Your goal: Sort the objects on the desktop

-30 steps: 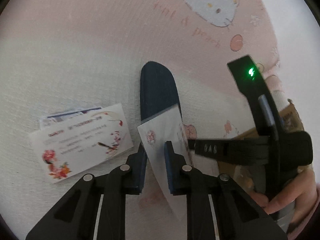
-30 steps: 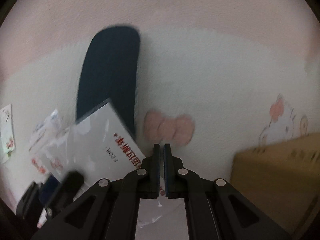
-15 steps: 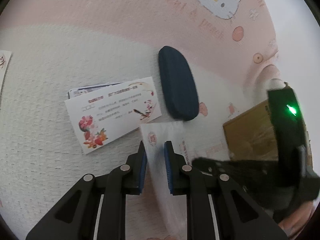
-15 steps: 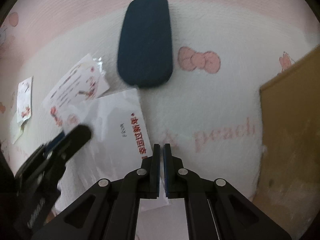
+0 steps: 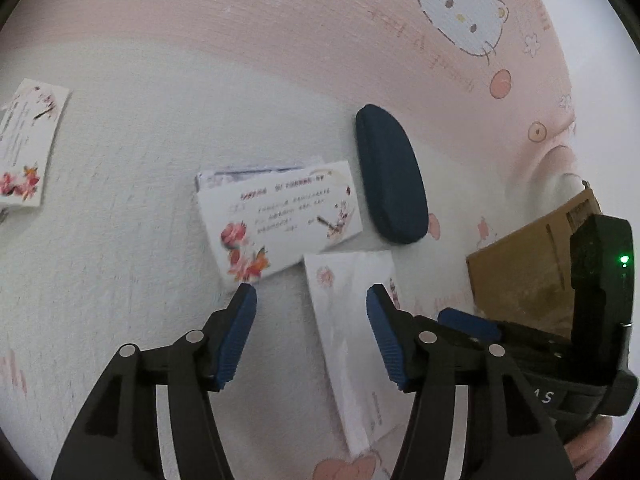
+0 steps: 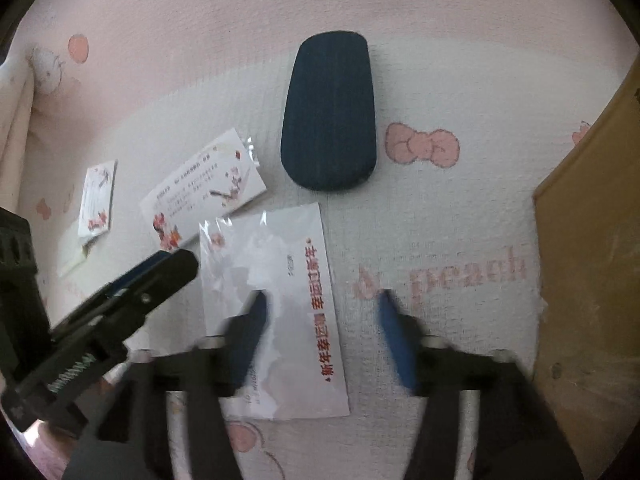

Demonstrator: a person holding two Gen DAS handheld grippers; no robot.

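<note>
Jaws of both the left hand-held gripper (image 5: 311, 294) and the right hand-held gripper (image 6: 322, 300) are opening, letting the sleeved card (image 6: 276, 308) between them lie flat on the counter (image 6: 440, 220), apparently to park it beside the other cards.

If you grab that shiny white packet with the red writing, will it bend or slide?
The packet looks thin and flat, so it would probably flop when lifted by one edge. Its crinkly clear wrapper shines, so it may slip between the pads. Lying flat on the cloth, its edge could be hard to catch.
</note>
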